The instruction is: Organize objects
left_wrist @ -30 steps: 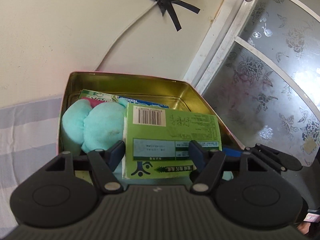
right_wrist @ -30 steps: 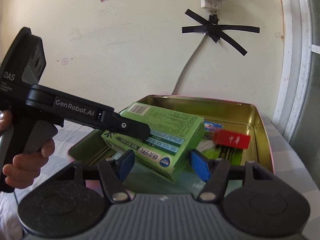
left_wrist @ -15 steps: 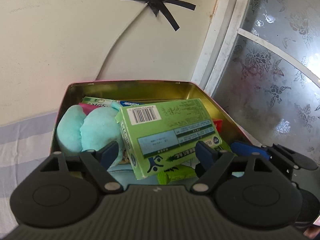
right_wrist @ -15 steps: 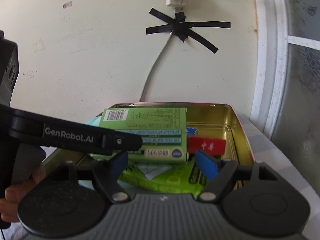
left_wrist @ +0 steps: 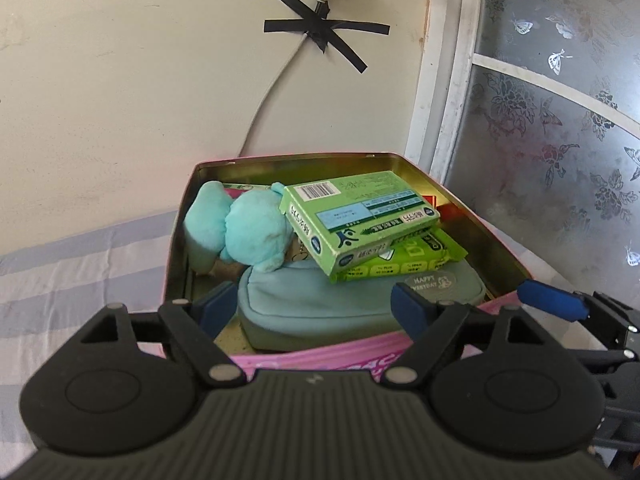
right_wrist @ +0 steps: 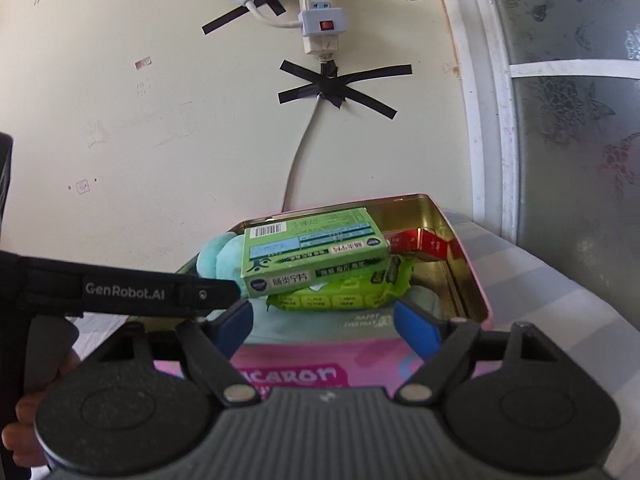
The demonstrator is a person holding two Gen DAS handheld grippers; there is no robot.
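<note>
A pink tin with a gold inside (left_wrist: pixel 472 220) (right_wrist: pixel 468 280) stands against the wall. In it a green box (left_wrist: pixel 360 216) (right_wrist: pixel 316 256) lies tilted on a green packet (left_wrist: pixel 412 256) (right_wrist: pixel 344 292), beside a turquoise plush toy (left_wrist: pixel 248 232) (right_wrist: pixel 216 256) and above a blue-grey pouch (left_wrist: pixel 320 308). A red box (right_wrist: pixel 424 242) lies behind. My left gripper (left_wrist: pixel 316 308) is open and empty just before the tin's near wall. My right gripper (right_wrist: pixel 324 326) is open and empty, beside it on the right.
The tin sits on a grey-and-white striped cloth (left_wrist: pixel 80 260). A cream wall with a taped cable (left_wrist: pixel 320 36) and a power strip (right_wrist: pixel 320 20) rises behind. A frosted window (left_wrist: pixel 560 140) stands at the right.
My left gripper let go of the green box, which now rests in the tin. Both grippers have drawn back out of the tin to its near wall.
</note>
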